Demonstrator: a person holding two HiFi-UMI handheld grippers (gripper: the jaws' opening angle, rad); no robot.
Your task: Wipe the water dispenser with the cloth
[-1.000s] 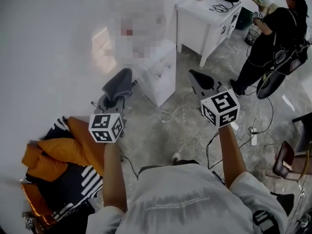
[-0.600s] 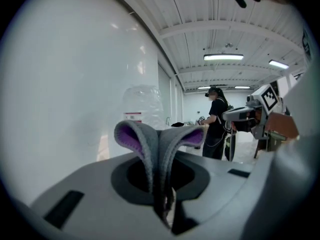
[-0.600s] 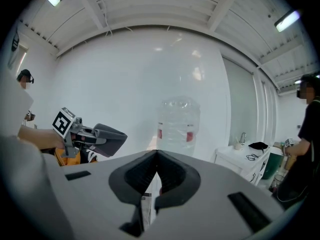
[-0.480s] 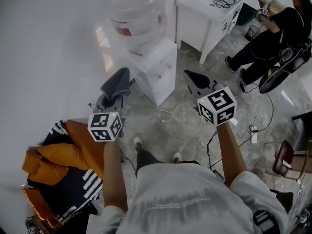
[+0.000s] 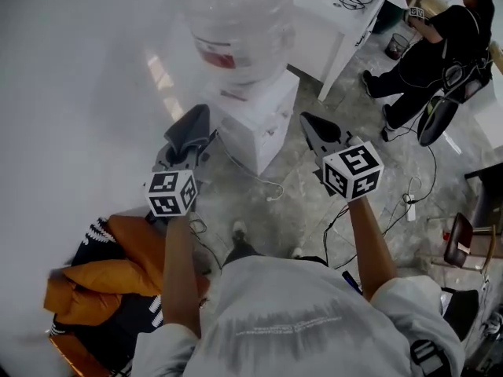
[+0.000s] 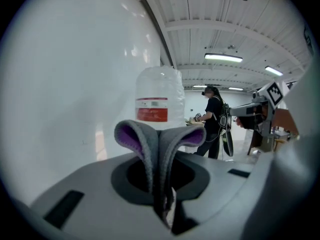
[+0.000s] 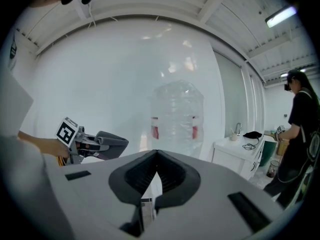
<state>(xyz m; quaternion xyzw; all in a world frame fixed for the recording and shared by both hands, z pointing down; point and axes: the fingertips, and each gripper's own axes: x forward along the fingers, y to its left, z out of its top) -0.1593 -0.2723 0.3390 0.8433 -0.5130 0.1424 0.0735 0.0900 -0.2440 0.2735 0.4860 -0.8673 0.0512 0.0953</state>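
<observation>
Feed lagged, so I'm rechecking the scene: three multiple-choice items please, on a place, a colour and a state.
1. The water dispenser stands: A between the wall and the white table; B on a chair; C behind the person in black.
2. The label on its bottle is: A blue; B red; C green.
3. The left gripper is: A open, empty; B shut on a cable; C shut on the cloth.

A: the head view shows it between them.
B: a red band shows.
C: grey folds stick out between its jaws.
</observation>
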